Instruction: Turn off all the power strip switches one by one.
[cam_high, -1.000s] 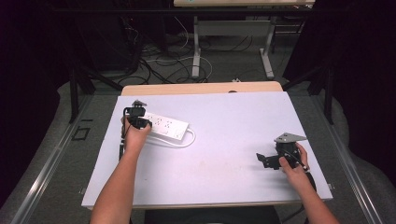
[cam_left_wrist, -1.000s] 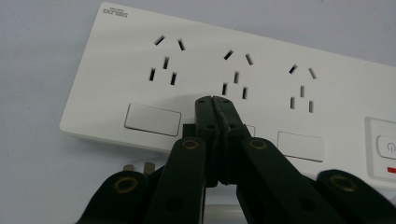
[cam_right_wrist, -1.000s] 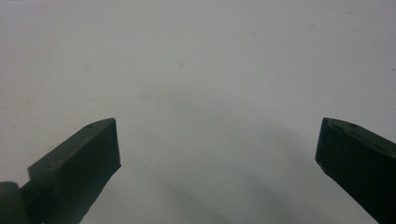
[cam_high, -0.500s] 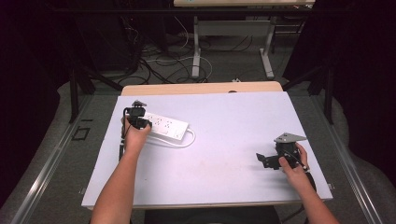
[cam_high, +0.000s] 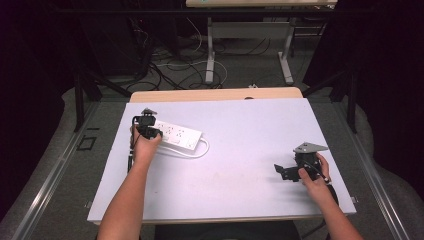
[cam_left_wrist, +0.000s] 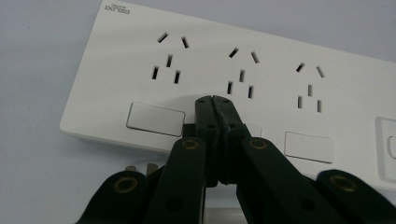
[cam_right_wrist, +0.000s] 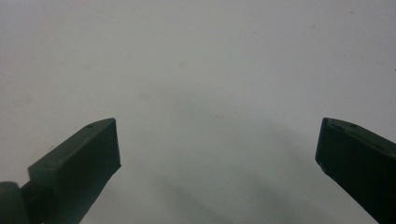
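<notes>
Now left gripper (cam_left_wrist: 215, 100) – jaws clenched, tips over white power strip (cam_left_wrist: 261, 60); right gripper (cam_right_wrist: 217, 140) – jaws released above table (cam_right_wrist: 196, 56).

The left hand-held gripper (cam_left_wrist: 215, 100) has its jaws pressed together, its forearm stretched forward, while the right hand-held gripper (cam_right_wrist: 217, 140) is held low with jaws spread wide, pointing leftward.

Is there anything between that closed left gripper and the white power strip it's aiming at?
Nothing visible. The left gripper, fingers pressed together, hangs right over the power strip, its tips by the row of rocker switches.
</notes>
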